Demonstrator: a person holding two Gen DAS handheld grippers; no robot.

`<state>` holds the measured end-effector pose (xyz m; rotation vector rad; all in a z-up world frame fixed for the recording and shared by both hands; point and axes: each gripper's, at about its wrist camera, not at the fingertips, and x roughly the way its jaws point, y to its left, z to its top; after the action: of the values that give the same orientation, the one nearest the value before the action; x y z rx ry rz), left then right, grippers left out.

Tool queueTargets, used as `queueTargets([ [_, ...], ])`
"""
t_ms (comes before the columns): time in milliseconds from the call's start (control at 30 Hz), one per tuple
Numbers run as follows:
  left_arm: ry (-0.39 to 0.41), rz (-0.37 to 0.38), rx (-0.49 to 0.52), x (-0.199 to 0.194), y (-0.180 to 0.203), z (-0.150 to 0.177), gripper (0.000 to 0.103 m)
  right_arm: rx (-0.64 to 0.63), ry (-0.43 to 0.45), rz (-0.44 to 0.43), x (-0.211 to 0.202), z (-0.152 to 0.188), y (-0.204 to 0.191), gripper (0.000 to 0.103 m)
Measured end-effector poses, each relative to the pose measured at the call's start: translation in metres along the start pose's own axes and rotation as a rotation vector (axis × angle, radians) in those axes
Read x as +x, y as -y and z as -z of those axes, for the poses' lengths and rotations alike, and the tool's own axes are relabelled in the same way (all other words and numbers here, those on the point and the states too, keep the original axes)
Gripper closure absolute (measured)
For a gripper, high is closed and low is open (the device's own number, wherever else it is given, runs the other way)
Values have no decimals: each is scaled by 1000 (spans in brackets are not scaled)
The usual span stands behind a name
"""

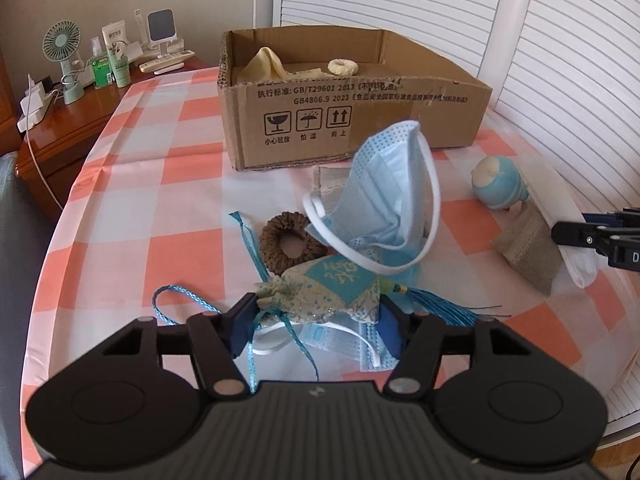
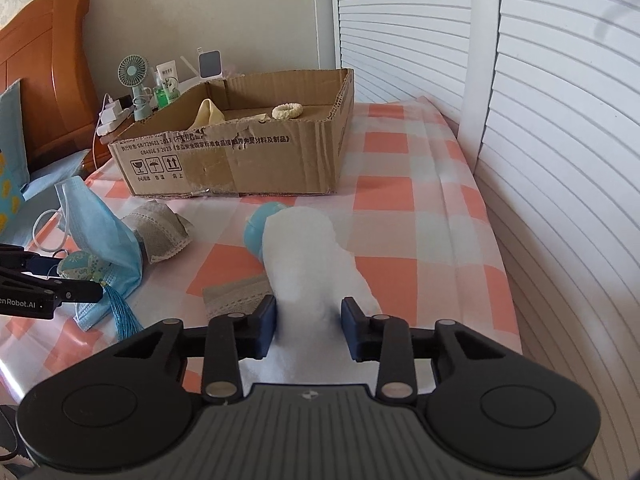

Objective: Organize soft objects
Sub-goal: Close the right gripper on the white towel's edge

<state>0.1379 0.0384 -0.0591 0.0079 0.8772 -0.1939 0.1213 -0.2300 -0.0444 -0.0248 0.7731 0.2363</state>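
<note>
My left gripper [image 1: 316,316] is shut on a blue floral sachet pouch [image 1: 332,286] with a tassel; a blue face mask [image 1: 384,196] hangs up against it. A brown scrunchie [image 1: 286,246] lies just beyond. My right gripper [image 2: 308,320] is closed around a white sock [image 2: 316,264]; it also shows in the left wrist view [image 1: 580,268]. A grey lace pouch [image 2: 236,294] lies beside it, another [image 2: 160,232] further left. A blue round toy [image 2: 258,232] sits behind the sock. The cardboard box [image 2: 240,160] holds a cream scrunchie [image 2: 287,111] and a yellow cloth [image 2: 208,114].
A checked cloth [image 2: 400,200] covers the table. White louvred doors [image 2: 520,100] close in the right side. A nightstand [image 1: 60,120] with a fan, bottles and chargers stands at the far left. A second mask [image 1: 348,344] lies under the sachet.
</note>
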Motion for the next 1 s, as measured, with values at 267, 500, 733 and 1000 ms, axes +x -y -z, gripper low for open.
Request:
queueTargets([
  [267,2,-11,21,4,4,-3,28,-7,-1,23,11,0,6,22],
  [500,5,-13,26,5,5,-5,26,45,-5,48,12,1,24,17],
  [733,3,-8,28,5,5,-5,25,96,-18,91,10,4,44,17],
  [1000,-4,-8,18,5,5,-6,19,53,-27,113,13,8,35,26],
])
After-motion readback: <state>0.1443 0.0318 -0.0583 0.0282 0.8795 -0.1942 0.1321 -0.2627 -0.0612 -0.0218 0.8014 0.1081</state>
